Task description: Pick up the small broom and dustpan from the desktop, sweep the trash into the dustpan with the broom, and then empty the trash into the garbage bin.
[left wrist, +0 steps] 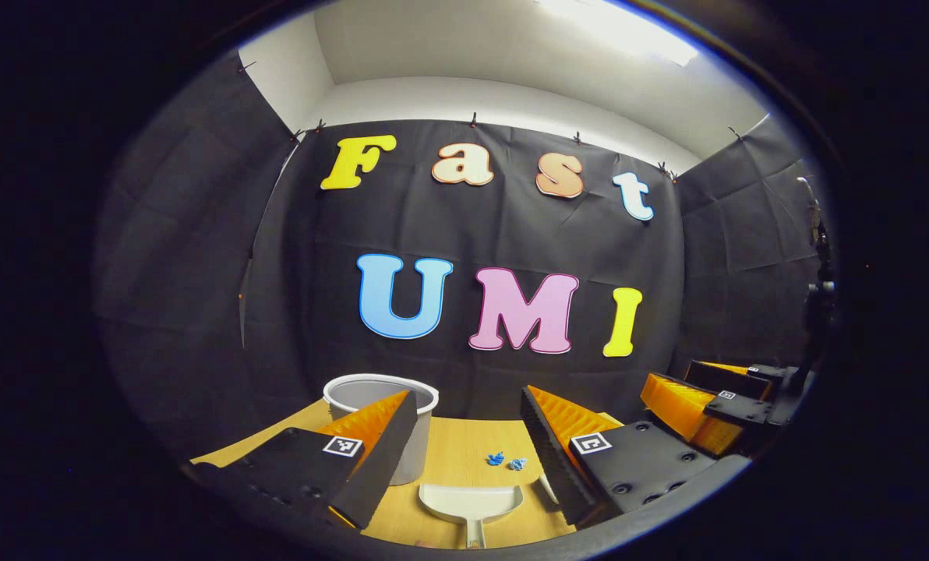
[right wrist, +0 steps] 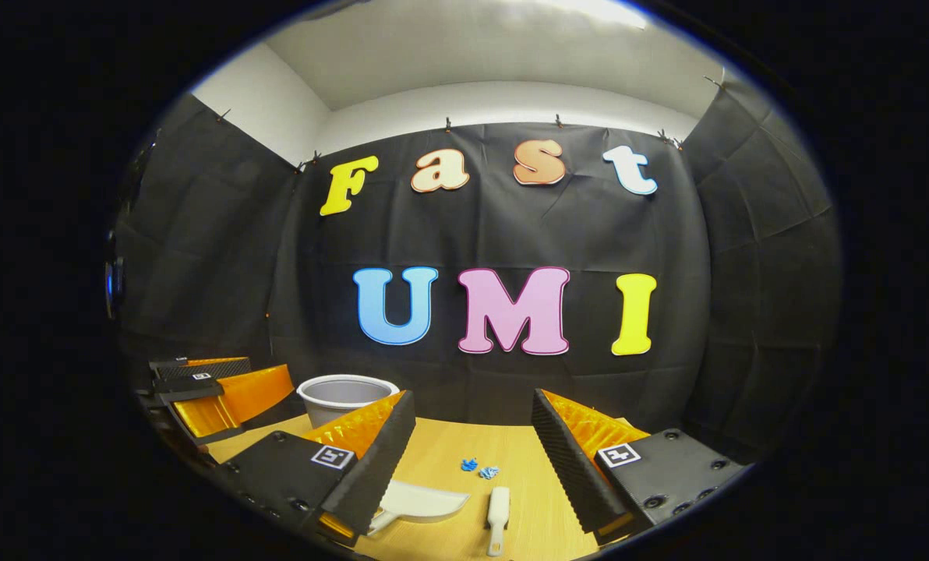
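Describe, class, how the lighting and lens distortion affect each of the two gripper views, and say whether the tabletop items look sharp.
Left gripper view: a ceiling light blows out at top right; the fisheye bows the cloth wall; the dustpan and blue trash stay fairly sharp. Right gripper view: softer ceiling glare, the same bowing, dim edges; the broom and garbage bin read clearly.

Left gripper [left wrist: 468, 436] wide open above surface [left wrist: 464, 448], nothing between fingers. Dustpan [left wrist: 471, 502] lies flat right under gap, open way down to it. Bin [left wrist: 379, 393] stands tall at far left, behind left finger, blocks that side. Blue trash bits [left wrist: 506, 461] lie just past dustpan. Right gripper [right wrist: 472, 444] wide open too; small broom [right wrist: 498, 506] lies flat below gap, dustpan just left of it, bare wood between.
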Motion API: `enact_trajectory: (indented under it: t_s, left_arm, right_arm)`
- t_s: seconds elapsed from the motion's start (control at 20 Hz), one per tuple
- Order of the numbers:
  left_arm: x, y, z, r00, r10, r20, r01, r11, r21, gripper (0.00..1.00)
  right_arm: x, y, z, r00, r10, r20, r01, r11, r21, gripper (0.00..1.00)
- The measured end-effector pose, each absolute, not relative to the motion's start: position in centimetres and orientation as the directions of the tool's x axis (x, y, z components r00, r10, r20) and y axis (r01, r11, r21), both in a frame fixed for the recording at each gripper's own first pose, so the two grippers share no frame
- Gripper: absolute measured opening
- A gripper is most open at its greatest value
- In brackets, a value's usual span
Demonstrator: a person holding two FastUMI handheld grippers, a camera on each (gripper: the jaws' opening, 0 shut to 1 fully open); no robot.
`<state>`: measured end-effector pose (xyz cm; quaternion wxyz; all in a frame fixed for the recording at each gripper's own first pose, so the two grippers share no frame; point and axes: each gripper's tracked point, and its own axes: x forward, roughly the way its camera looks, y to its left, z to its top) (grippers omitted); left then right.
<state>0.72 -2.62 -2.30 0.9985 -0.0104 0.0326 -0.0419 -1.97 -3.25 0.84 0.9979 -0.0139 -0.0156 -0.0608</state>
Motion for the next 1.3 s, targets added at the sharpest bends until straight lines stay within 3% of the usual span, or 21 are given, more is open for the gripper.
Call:
enact_trajectory:
  t_s: [0.65, 0.7, 0.75, 0.8, 1.15, 1.25, 1.3]
  left_arm:
    - [1.1, -3.8, -3.1, 0.985, -0.146, -0.089, 0.148, 0.989, 0.011, 0.80]
    - [1.2, -3.6, -3.4, 0.986, -0.138, -0.099, 0.141, 0.990, 0.029, 0.80]
    - [1.3, -3.3, -3.6, 0.987, -0.126, -0.104, 0.131, 0.991, 0.039, 0.79]
    - [1.5, -3.4, -3.7, 0.986, -0.123, -0.110, 0.128, 0.991, 0.036, 0.80]
    - [3.6, -6.6, -5.9, 0.959, -0.221, -0.179, 0.207, 0.974, -0.096, 0.79]
    - [4.9, -6.2, -7.0, 0.955, -0.190, -0.227, 0.179, 0.982, -0.065, 0.80]
    - [5.4, -6.2, -7.6, 0.951, -0.183, -0.249, 0.173, 0.983, -0.060, 0.80]
  right_arm:
    - [-1.9, -3.6, 1.2, 0.991, -0.132, 0.036, 0.133, 0.991, -0.017, 0.87]
    - [-1.7, -3.8, 1.1, 0.991, -0.132, 0.033, 0.133, 0.991, -0.024, 0.88]
    - [-1.4, -3.9, 1.1, 0.991, -0.129, 0.028, 0.130, 0.991, -0.027, 0.97]
    - [-1.2, -4.0, 0.9, 0.992, -0.125, 0.018, 0.125, 0.992, -0.026, 0.88]
    - [1.4, -6.6, 0.0, 0.991, -0.132, -0.023, 0.131, 0.991, -0.021, 0.88]
    - [2.3, -7.6, -0.6, 0.991, -0.131, -0.040, 0.130, 0.991, -0.034, 0.88]
    - [2.6, -8.0, -1.1, 0.990, -0.128, -0.051, 0.126, 0.991, -0.039, 0.98]
